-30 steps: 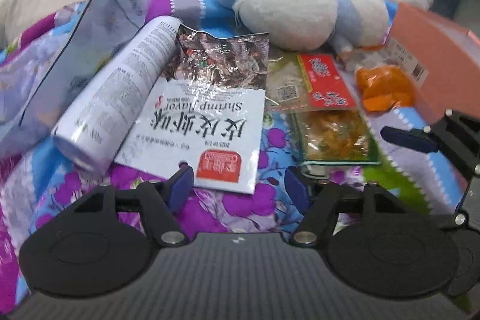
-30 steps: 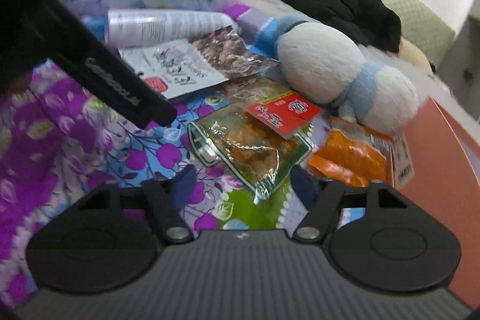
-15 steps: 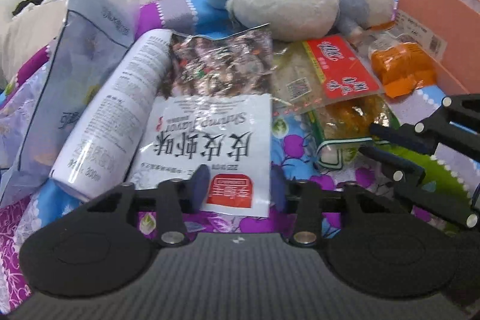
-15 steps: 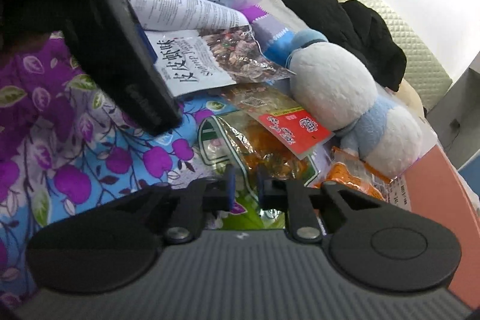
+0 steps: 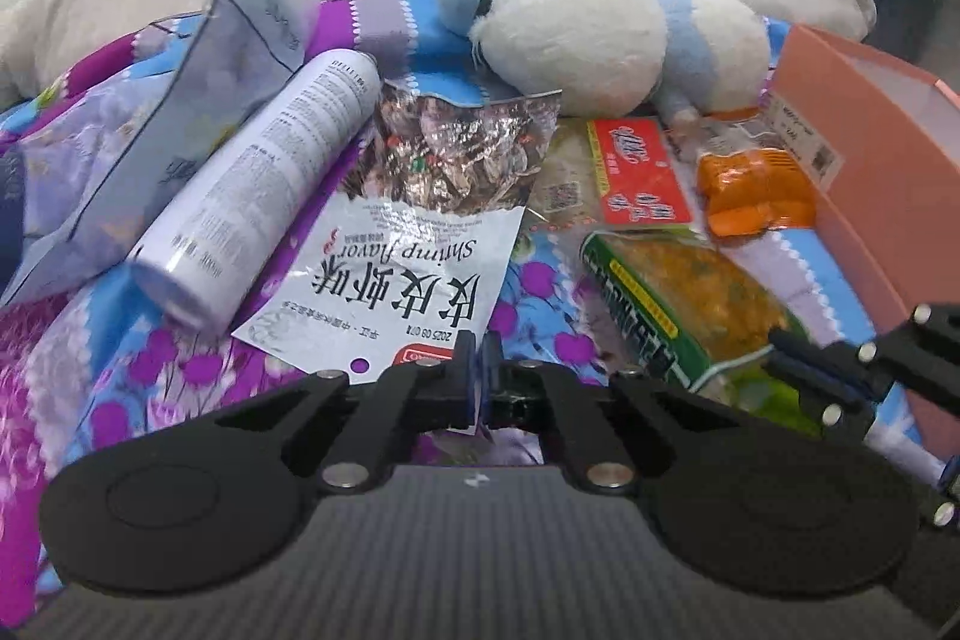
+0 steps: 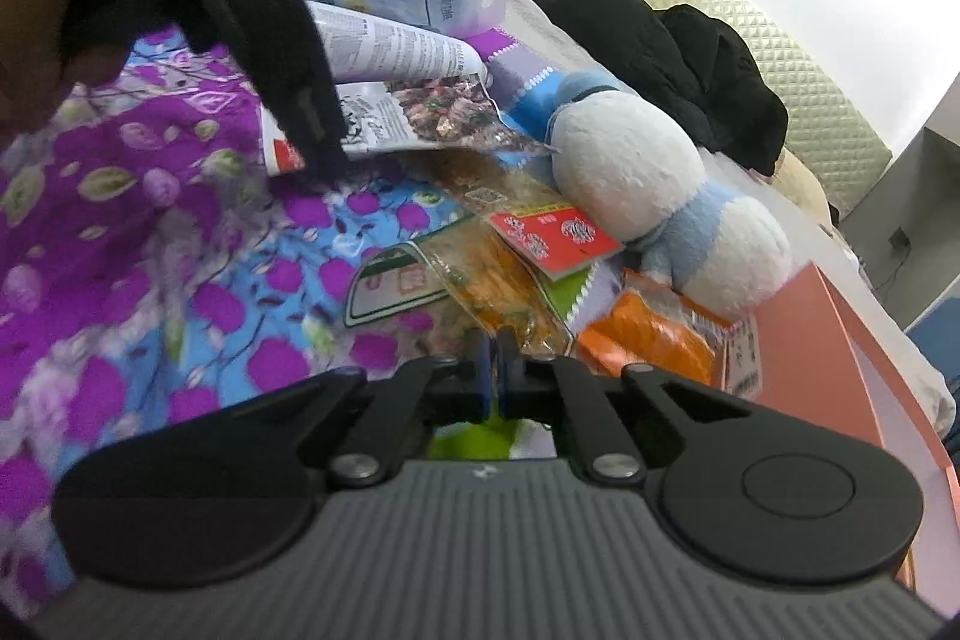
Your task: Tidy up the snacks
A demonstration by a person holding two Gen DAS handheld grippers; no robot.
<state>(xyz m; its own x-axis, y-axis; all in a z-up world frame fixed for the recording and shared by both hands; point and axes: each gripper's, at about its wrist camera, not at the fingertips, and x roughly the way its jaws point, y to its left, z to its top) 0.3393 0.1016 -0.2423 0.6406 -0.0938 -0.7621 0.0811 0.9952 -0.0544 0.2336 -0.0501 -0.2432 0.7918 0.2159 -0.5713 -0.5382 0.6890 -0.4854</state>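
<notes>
1. Left tool (image 5: 477,364): wide a second ago with the shrimp bag (image 5: 414,268) lying just ahead of the tips; jaws just closing, now narrow and pinched on that bag's near edge, a sliver of white foil showing between the pads.
2. Bag itself: flat on the bed (image 5: 180,376) except for the gripped edge, far end tucked against the plush toy (image 5: 576,34), left side touching the can (image 5: 258,196) that leans across it. Looks like a secured grasp, lift not yet begun; likely to drag the can along when raised.
3. Middle of the pile: red pack (image 5: 639,172) untouched, lying beyond both tools and overlapping the far end of the green pack (image 5: 690,304).
4. Right tool (image 6: 492,358): also wide a second ago above the green pack; jaws just closing, now almost fully together on that pack's near corner, seen from the left view as two dark fingers biting the crinkled edge.
5. Green pack: directly ahead of the right tool, stretching away from the tips, orange pack (image 5: 756,190) just beside it on the right and the box (image 5: 870,148) beyond.
6. Meaning for the task: two snacks apparently held at once, one per tool, ready for carrying; box on the right seems the natural destination.
</notes>
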